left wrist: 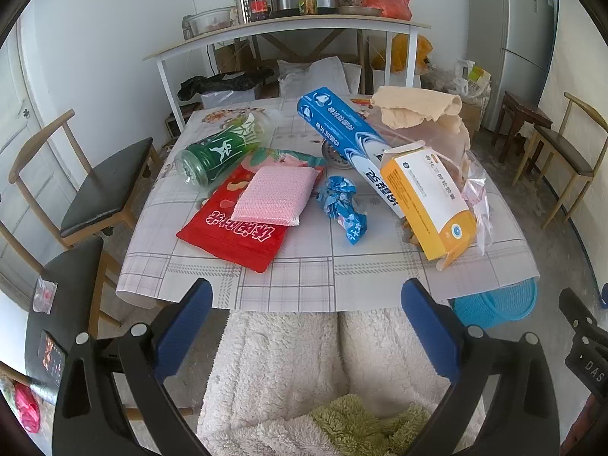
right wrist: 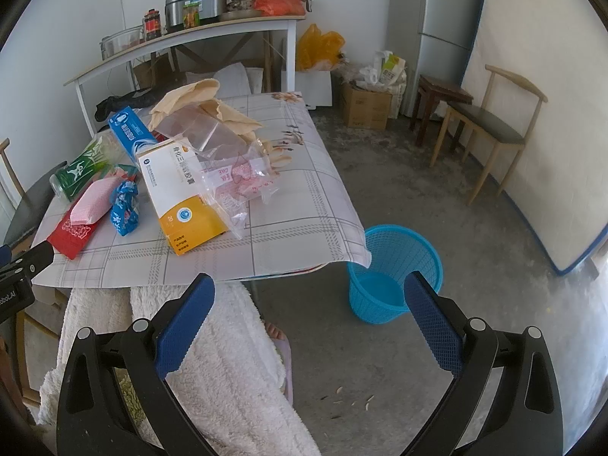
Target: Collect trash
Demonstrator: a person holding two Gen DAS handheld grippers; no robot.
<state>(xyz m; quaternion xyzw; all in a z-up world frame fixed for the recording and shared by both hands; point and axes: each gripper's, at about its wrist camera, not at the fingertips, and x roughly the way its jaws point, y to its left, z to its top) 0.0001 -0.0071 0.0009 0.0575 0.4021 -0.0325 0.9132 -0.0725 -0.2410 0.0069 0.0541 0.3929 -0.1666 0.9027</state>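
Both claws apart, empty. Blue wrapper (left wrist: 342,207) ahead of left gripper (left wrist: 306,326), long axis roughly fore-aft; right gripper (right wrist: 309,315) probably farther.

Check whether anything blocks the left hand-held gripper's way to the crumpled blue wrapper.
Nothing visible does. The left hand-held gripper is open, held off the near table edge, with only bare tablecloth before the crumpled blue wrapper.

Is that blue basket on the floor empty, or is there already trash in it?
Empty, as far as the right view shows: the basket stands upright beside the table, and its bare blue bottom is visible with nothing lying on it.
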